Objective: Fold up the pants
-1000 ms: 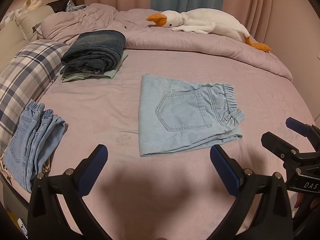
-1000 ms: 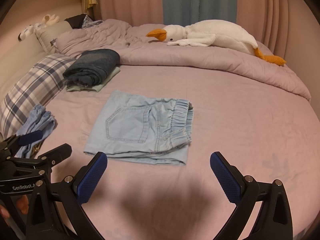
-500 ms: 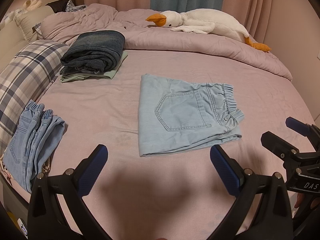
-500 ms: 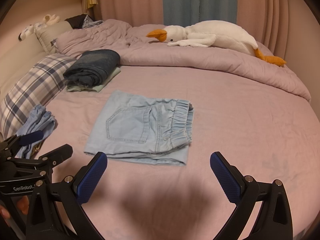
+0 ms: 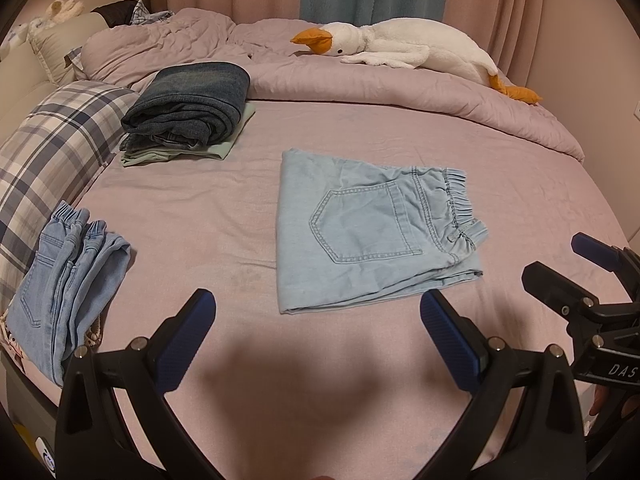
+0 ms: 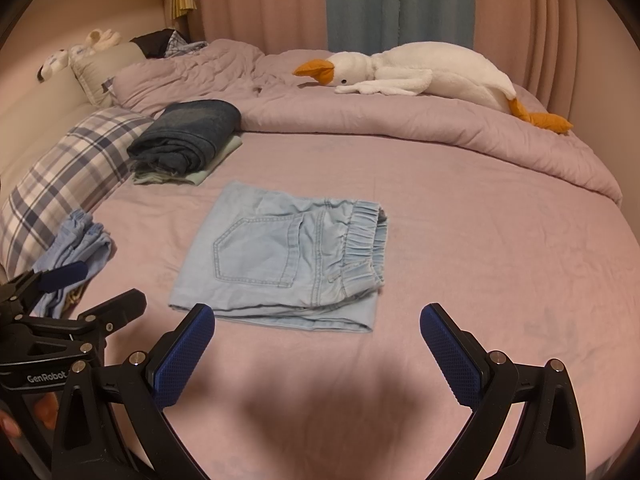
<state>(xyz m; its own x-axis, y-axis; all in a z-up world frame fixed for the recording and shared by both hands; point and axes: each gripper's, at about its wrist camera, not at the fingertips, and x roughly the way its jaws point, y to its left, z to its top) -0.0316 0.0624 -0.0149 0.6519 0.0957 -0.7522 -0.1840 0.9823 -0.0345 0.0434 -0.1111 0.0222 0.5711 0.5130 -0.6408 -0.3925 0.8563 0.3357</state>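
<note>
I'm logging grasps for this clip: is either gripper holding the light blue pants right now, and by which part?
Nothing is held. The left gripper and the right gripper are both open above the bed, short of the folded light blue pants.

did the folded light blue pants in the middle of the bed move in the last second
No. The light blue pants lie in the same spot on the bed, the same way off from the dark jeans stack and the toy goose. Both claws hang open, short of them.
</note>
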